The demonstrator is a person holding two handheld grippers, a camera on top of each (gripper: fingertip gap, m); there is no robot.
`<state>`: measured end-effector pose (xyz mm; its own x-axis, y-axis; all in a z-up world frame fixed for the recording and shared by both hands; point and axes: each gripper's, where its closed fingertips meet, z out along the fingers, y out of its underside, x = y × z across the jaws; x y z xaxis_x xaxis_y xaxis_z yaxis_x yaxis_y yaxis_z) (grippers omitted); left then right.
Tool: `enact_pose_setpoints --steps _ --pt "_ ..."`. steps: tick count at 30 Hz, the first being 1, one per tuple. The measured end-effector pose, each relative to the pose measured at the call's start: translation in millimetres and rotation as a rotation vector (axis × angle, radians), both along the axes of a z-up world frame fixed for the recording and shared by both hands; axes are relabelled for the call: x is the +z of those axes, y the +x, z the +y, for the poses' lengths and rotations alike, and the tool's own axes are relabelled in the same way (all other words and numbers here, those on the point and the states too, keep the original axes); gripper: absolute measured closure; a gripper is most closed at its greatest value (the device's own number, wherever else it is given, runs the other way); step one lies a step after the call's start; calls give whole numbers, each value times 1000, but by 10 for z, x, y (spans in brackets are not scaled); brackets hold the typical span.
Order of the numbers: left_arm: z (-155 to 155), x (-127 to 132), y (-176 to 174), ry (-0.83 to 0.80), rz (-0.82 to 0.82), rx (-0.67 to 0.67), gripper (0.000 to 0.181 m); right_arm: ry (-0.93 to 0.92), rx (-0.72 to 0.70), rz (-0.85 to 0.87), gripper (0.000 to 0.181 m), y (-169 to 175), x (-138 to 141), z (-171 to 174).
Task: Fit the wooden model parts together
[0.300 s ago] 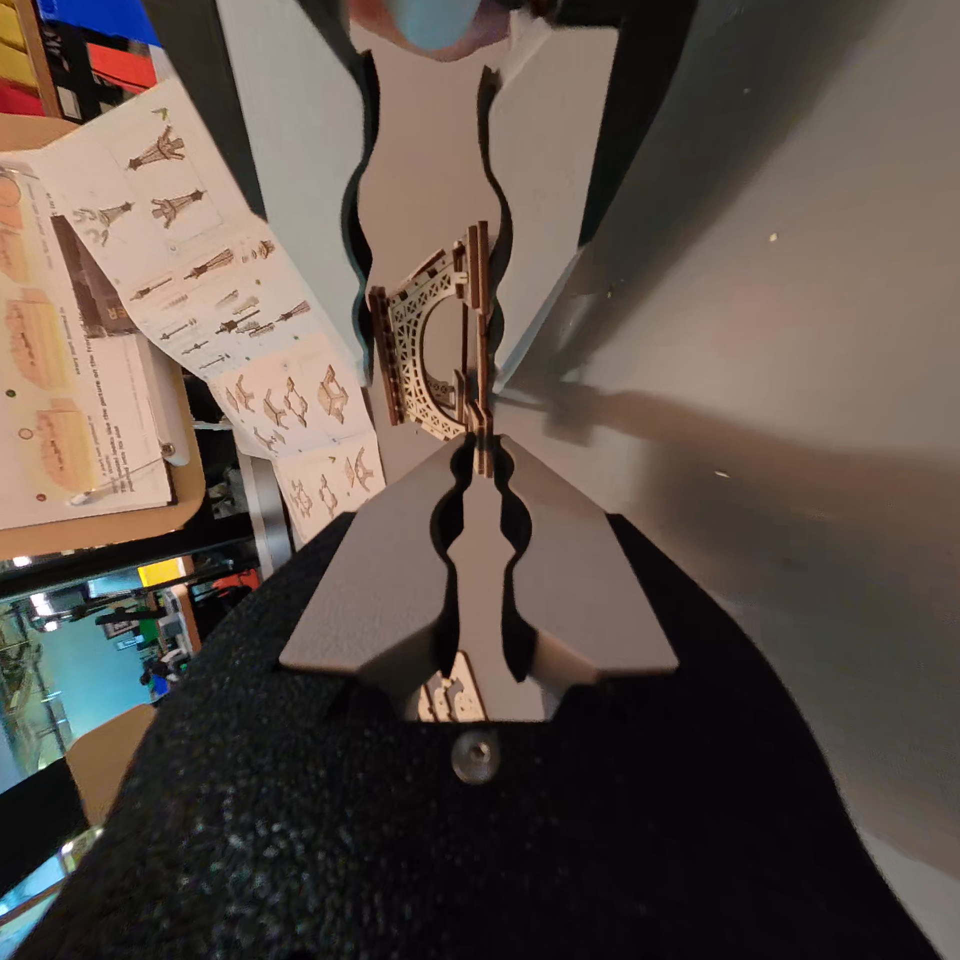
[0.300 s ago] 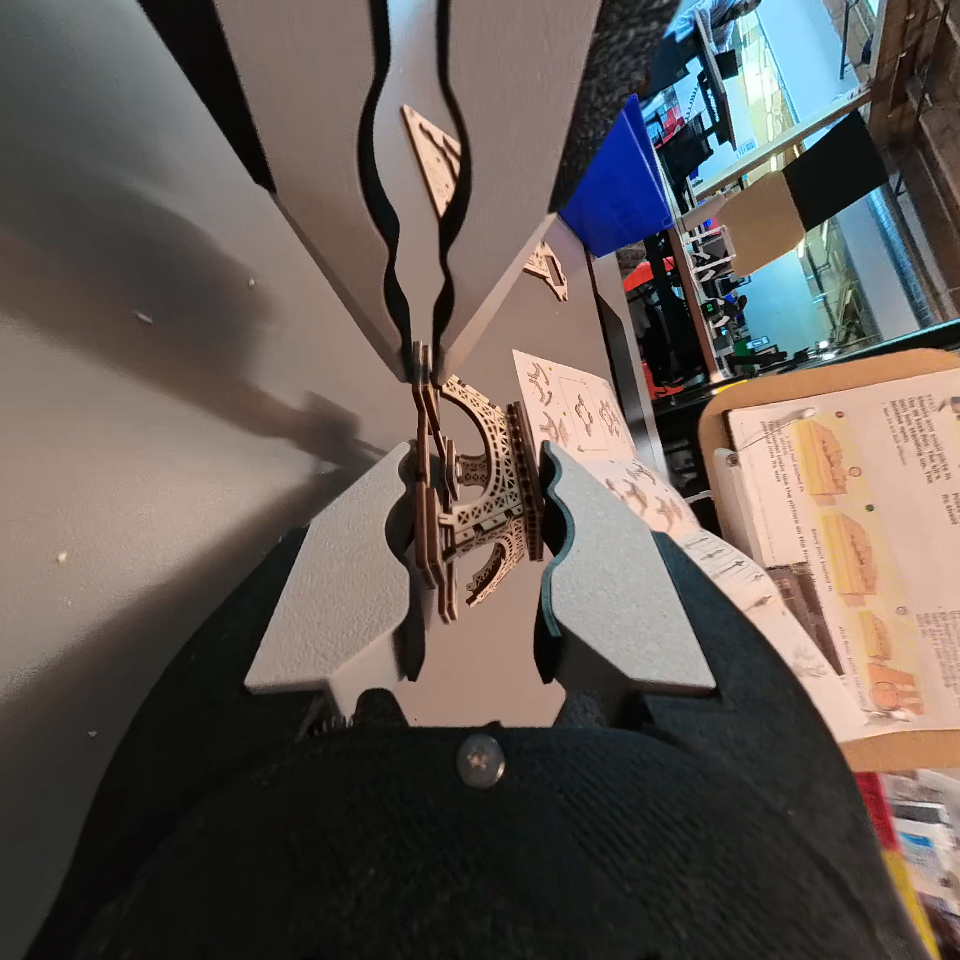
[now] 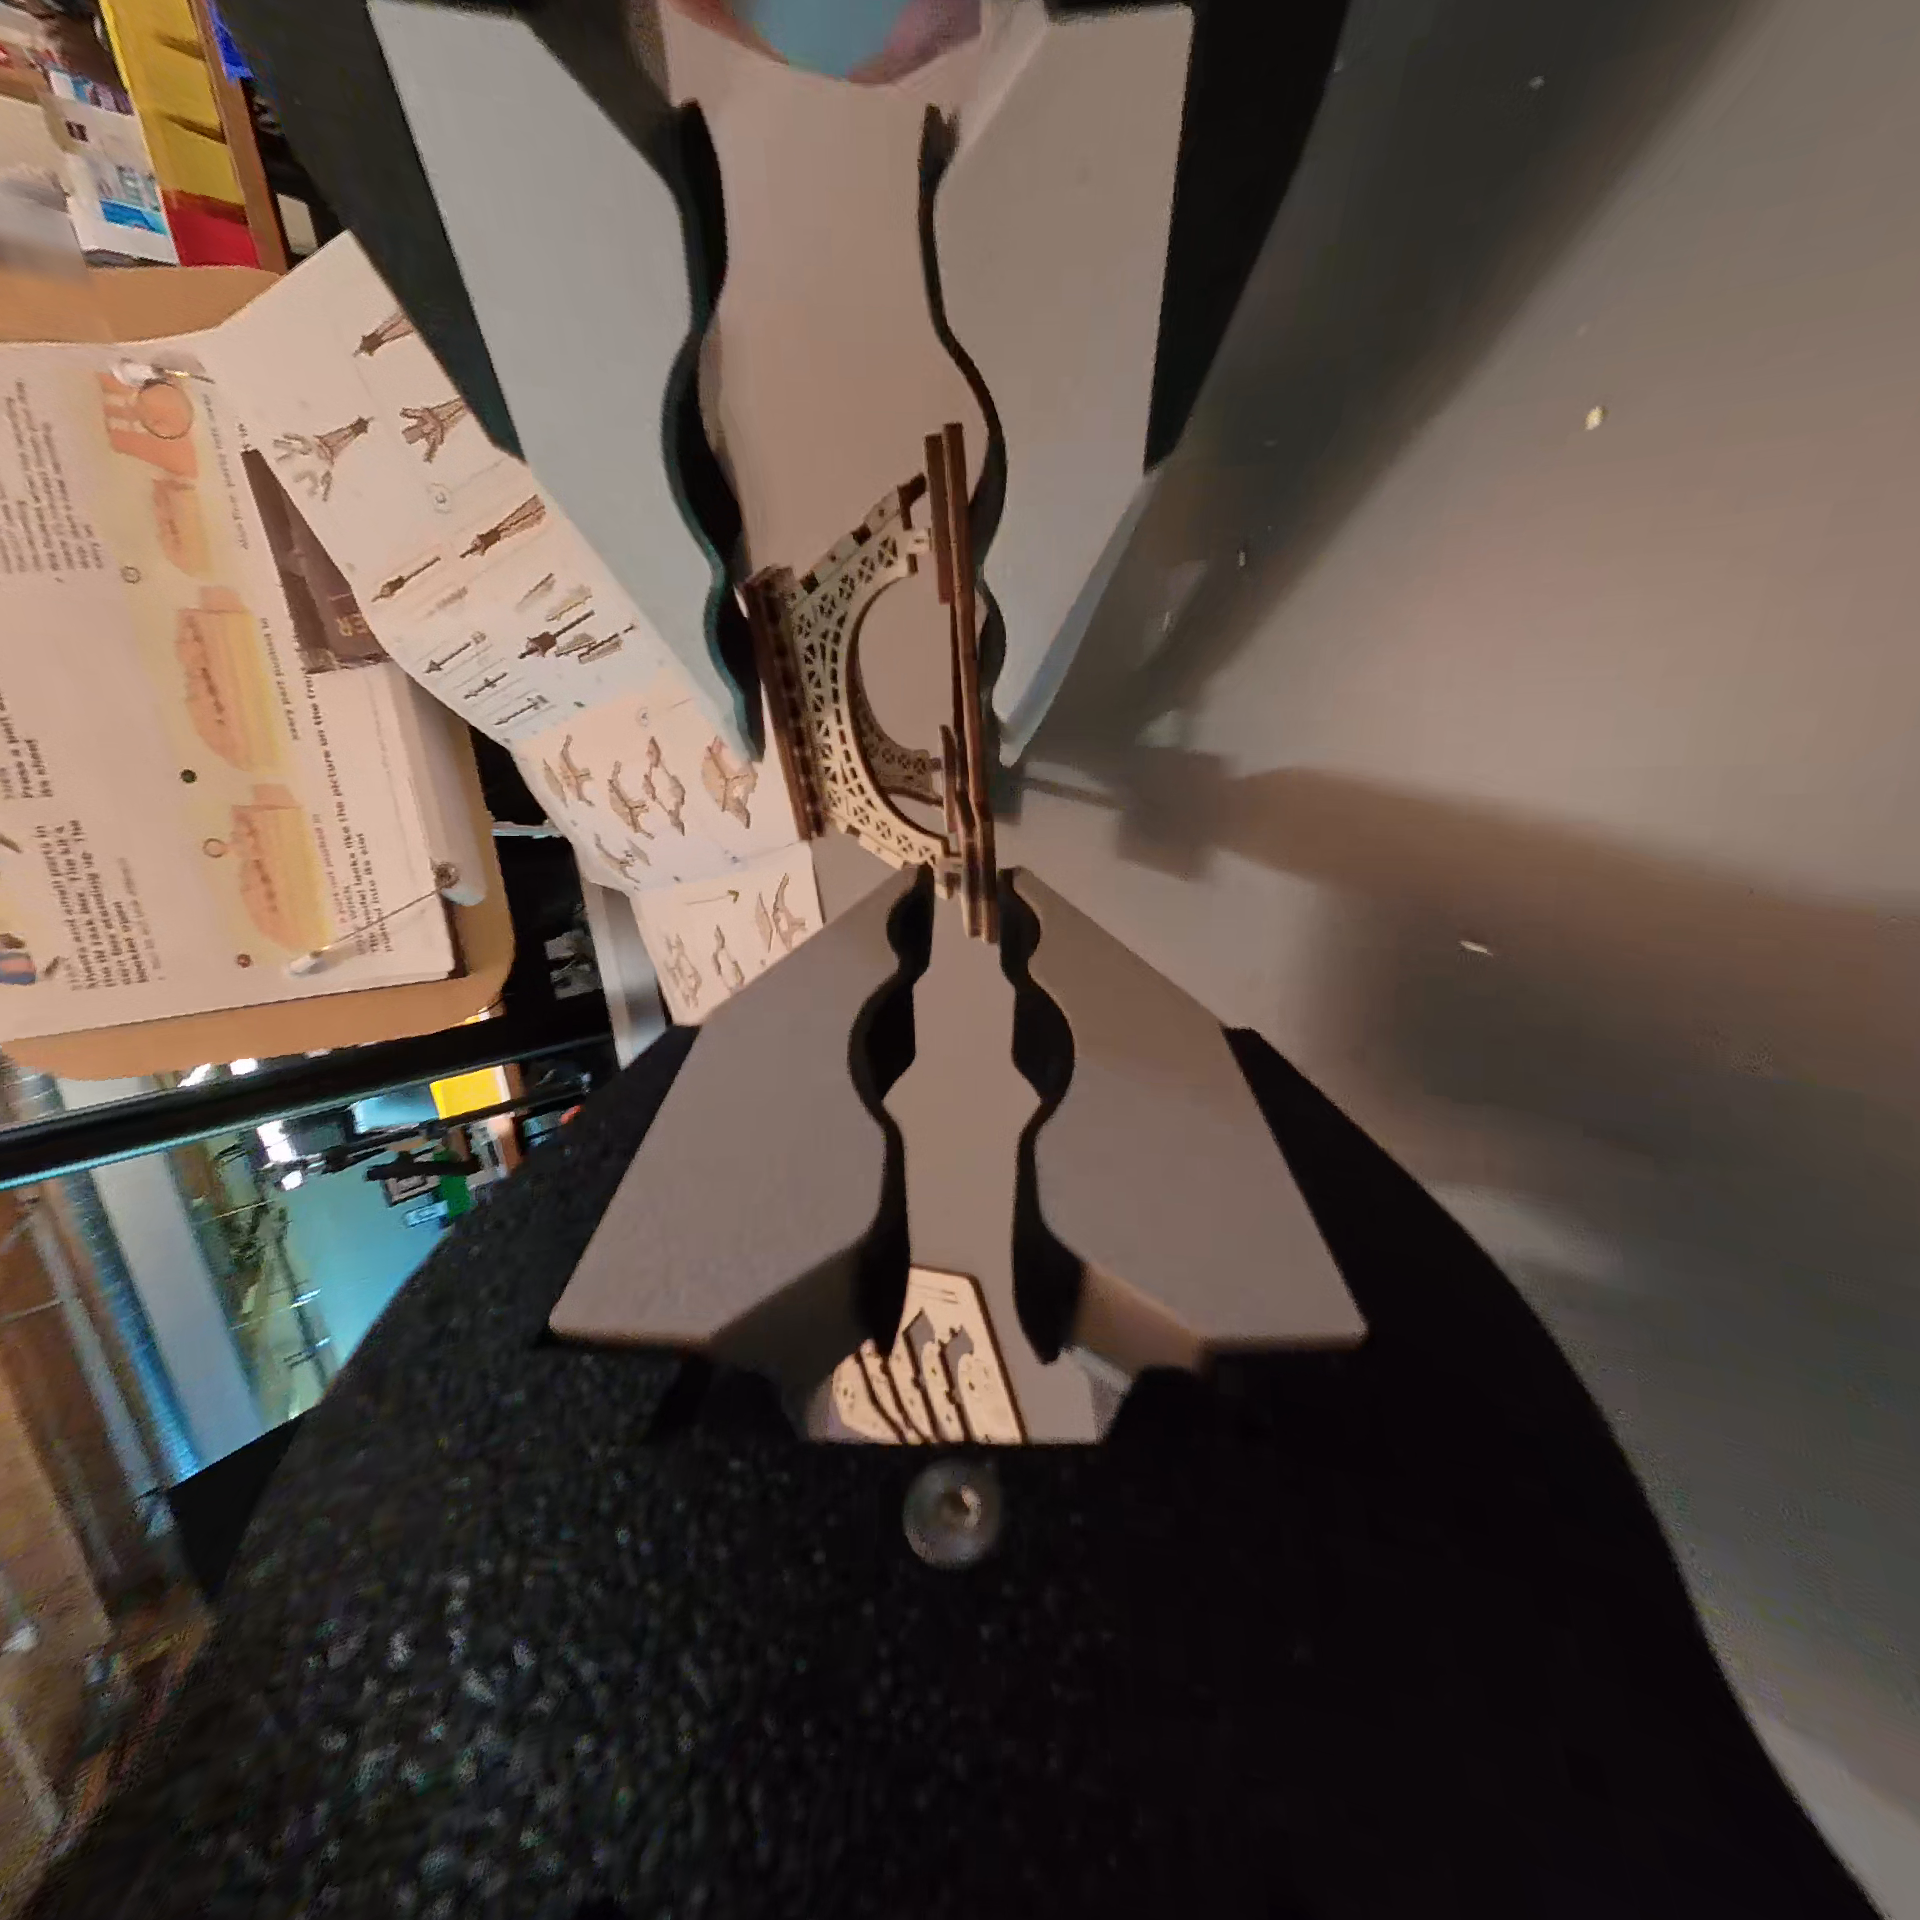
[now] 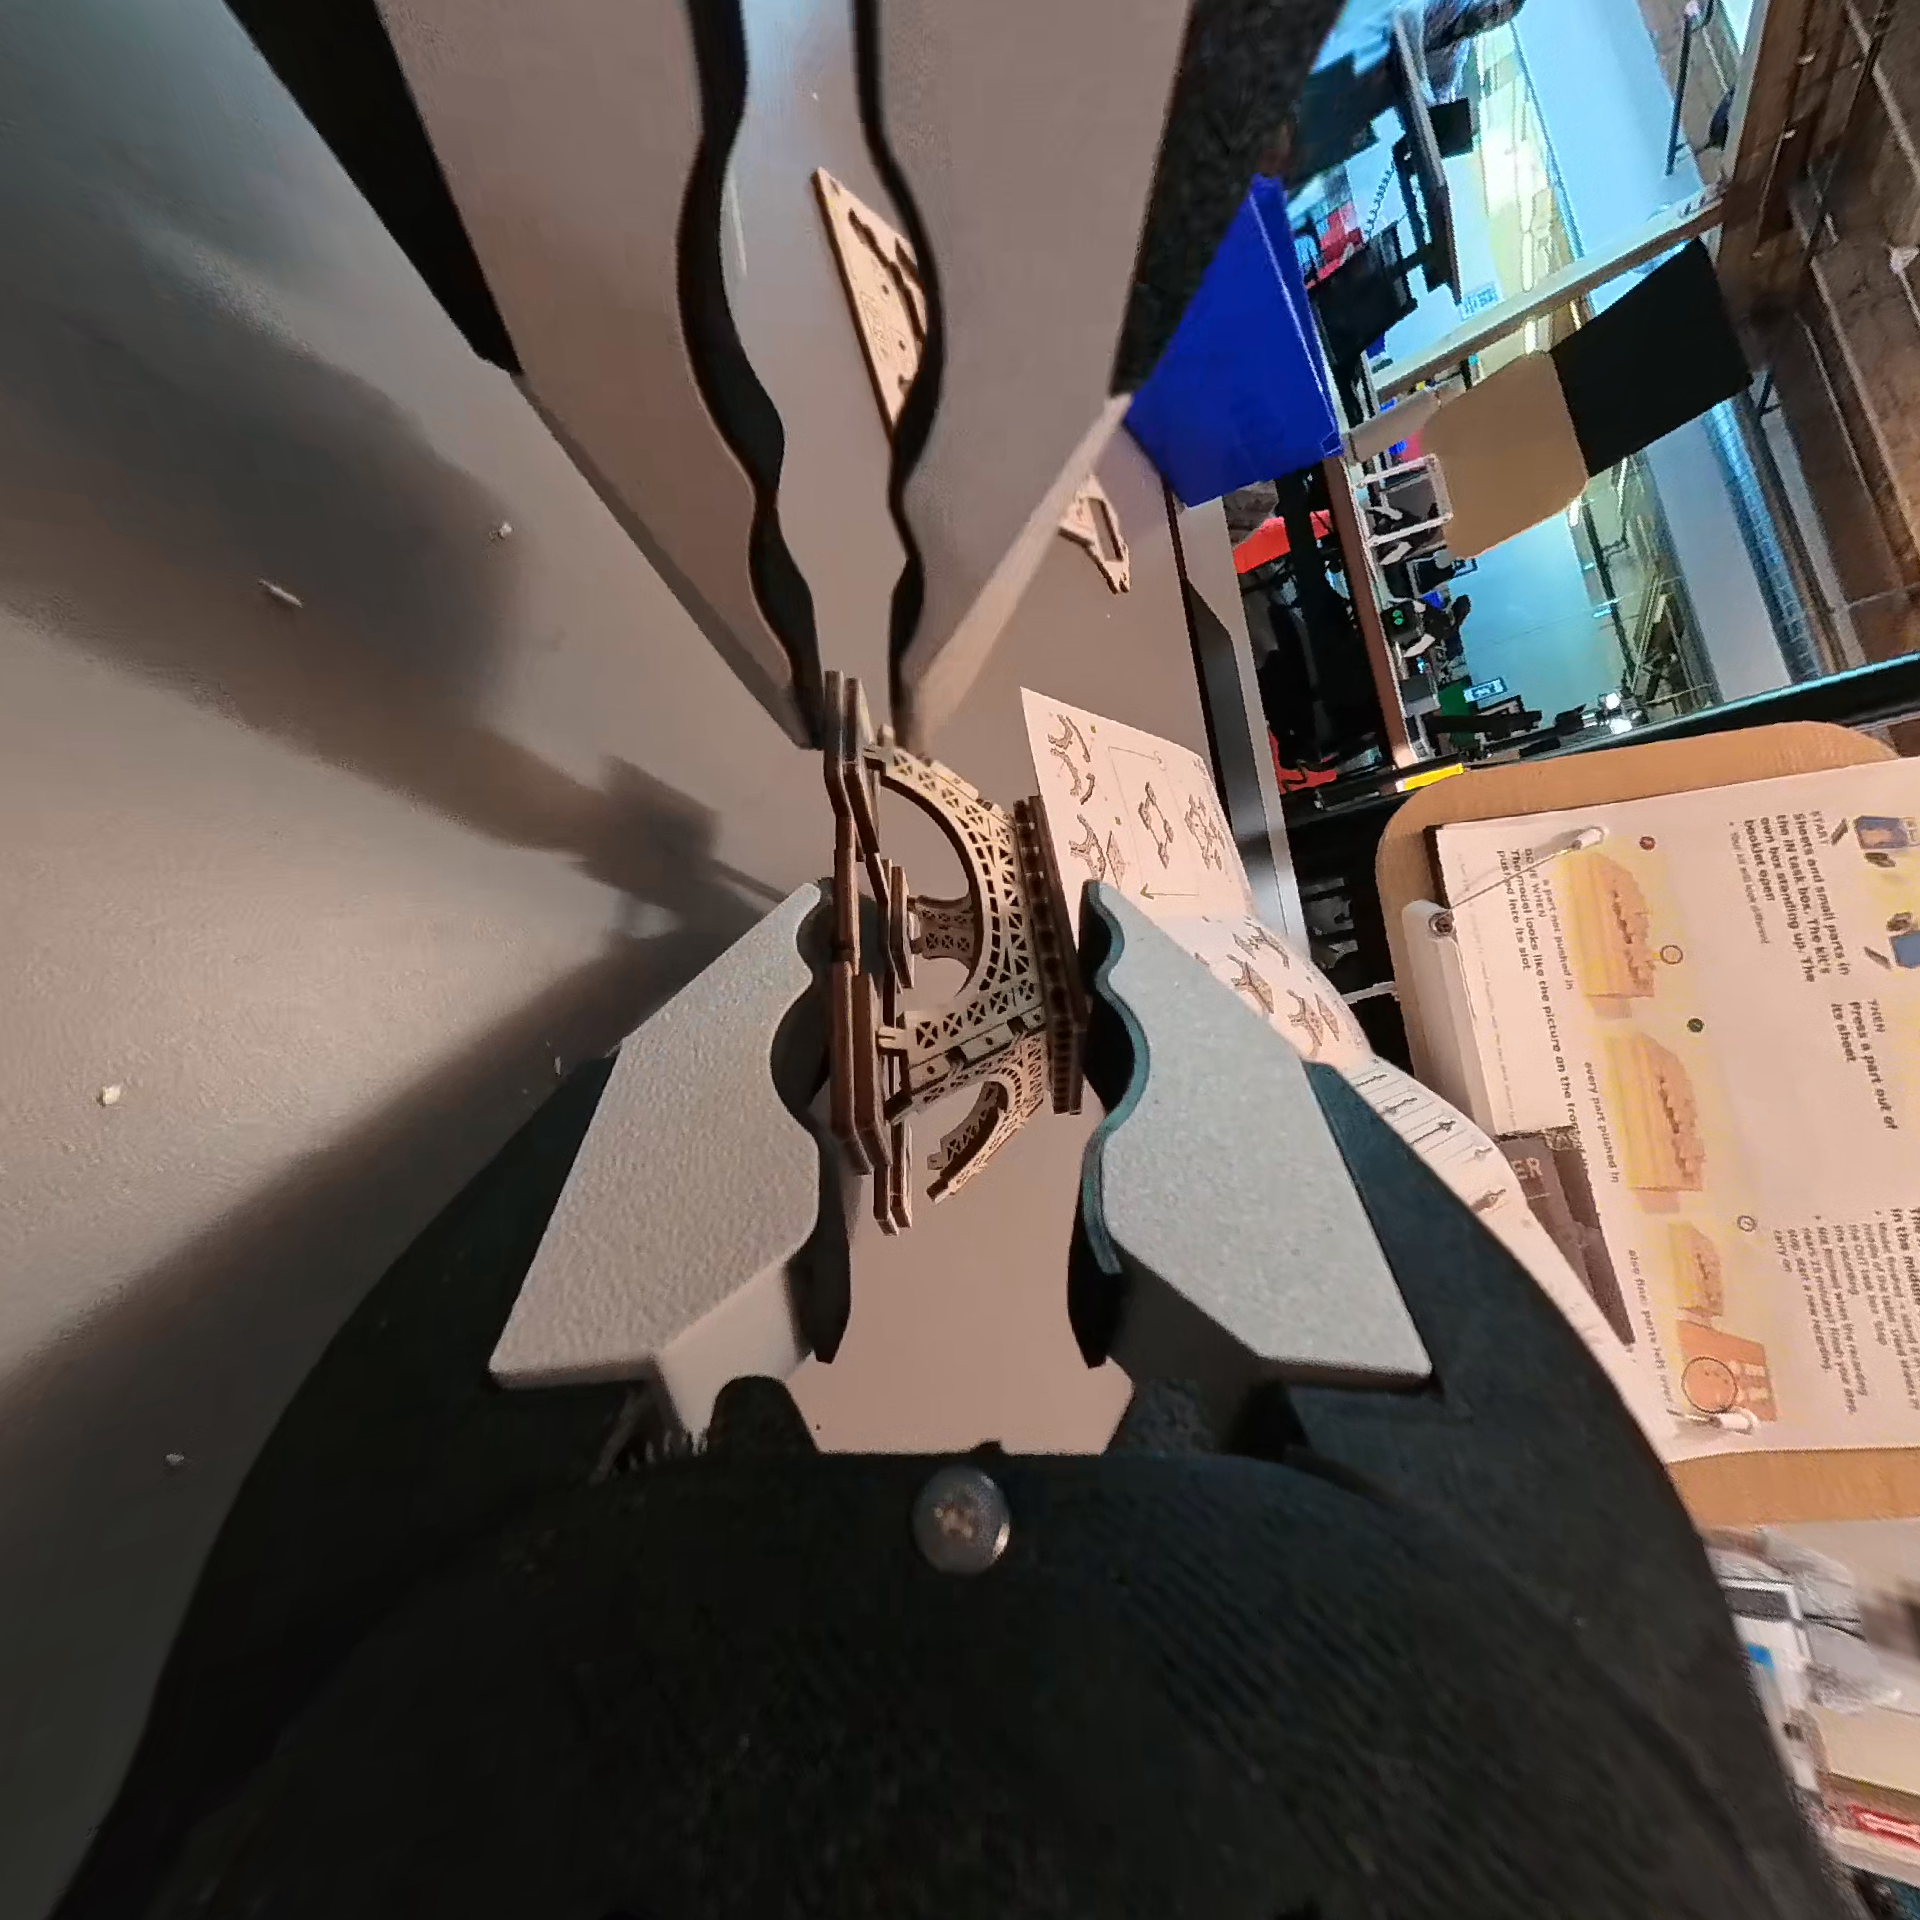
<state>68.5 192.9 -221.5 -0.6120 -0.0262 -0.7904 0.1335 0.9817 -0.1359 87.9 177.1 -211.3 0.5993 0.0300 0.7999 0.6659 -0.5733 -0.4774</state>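
Observation:
A wooden lattice tower base (image 4: pixel 977 997) with arches and dark brown plates is held in the air between both grippers. My right gripper (image 4: pixel 951 904) is shut on it across its width, one finger on each outer plate. My left gripper (image 3: pixel 964 888) faces it and its tips pinch the edge of the double brown plate (image 3: pixel 961 665). The left gripper also shows at the top of the right wrist view (image 4: pixel 862 727), and the right gripper at the top of the left wrist view (image 3: pixel 873 717).
The grey table (image 3: pixel 1558 520) lies beneath. A flat wooden parts sheet (image 4: pixel 873 281) and a small loose wooden piece (image 4: pixel 1096 540) lie on it. A folded instruction leaflet (image 4: pixel 1143 810) and a cardboard board with a printed page (image 4: pixel 1662 1039) stand beside it. A blue bin (image 4: pixel 1236 384) is at the table's edge. Both grippers' tips are close together, under 4 cm apart.
Nothing clear: both grippers keep their hold on the model, and the views have shifted only slightly.

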Motion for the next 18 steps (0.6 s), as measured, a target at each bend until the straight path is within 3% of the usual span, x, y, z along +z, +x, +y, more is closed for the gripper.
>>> enact_pose_setpoints --steps 18 --pt "27 -43 -19 110 -113 -38 177 28 15 33 138 -24 14 33"
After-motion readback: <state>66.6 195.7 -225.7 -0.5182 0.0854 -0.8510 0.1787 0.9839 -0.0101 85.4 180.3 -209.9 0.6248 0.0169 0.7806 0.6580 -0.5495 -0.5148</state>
